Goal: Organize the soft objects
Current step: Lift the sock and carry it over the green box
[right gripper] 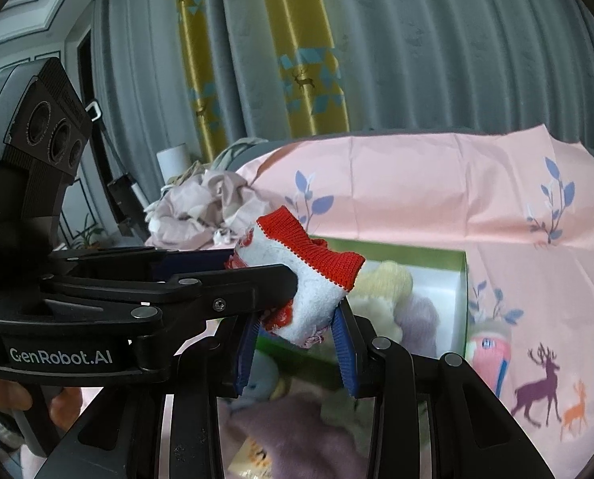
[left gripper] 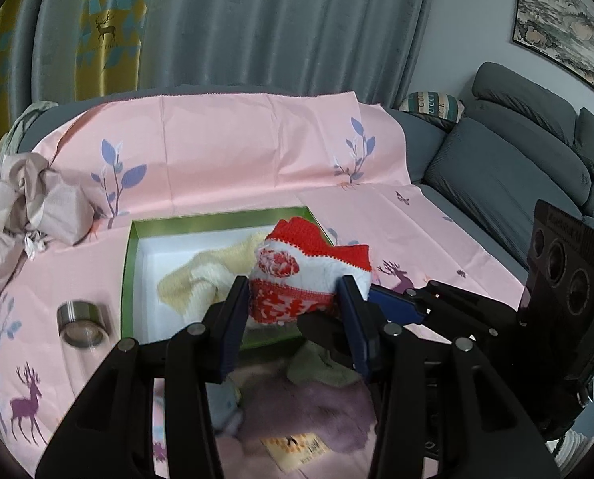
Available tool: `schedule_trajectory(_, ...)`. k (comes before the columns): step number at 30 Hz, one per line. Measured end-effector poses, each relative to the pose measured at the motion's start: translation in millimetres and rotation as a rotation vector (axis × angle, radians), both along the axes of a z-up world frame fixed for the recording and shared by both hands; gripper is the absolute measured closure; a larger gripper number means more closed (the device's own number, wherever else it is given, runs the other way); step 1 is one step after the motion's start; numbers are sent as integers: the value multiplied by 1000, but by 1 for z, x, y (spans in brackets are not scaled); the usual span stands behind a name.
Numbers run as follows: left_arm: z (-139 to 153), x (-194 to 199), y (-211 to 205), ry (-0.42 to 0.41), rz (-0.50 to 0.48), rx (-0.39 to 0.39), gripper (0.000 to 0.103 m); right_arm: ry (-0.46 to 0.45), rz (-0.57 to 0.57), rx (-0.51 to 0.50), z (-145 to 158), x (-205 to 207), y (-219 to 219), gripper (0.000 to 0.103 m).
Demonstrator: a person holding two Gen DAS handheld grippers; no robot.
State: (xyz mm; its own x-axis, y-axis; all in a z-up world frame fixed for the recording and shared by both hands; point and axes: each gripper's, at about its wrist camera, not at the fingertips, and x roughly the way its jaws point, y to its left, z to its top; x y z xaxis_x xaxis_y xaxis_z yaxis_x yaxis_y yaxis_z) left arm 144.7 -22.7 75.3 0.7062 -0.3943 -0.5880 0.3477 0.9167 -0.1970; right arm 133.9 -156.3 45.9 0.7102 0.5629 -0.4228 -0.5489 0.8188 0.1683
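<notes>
Both grippers, left [left gripper: 293, 299] and right [right gripper: 297, 319], are clamped on one rolled red-and-white sock [left gripper: 304, 275], held up just in front of the green box [left gripper: 127, 263], its red cuff pointing away.

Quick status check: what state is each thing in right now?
Red-and-white sock: rolled, held up by both grippers.
Left gripper: shut on the sock.
Right gripper: shut on the sock.
Green box: open, cream knit inside.
Metal cylinder: lying beside the box.
</notes>
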Motion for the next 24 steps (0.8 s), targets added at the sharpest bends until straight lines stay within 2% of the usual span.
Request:
schedule_trajectory(11,-17,51,10,52,24,-19,59,32,-7,-12,-9,47,12,66)
schedule_trajectory(24,-49,88,10,130,34,-43,59,102,-23,-57,-36,82,16,66)
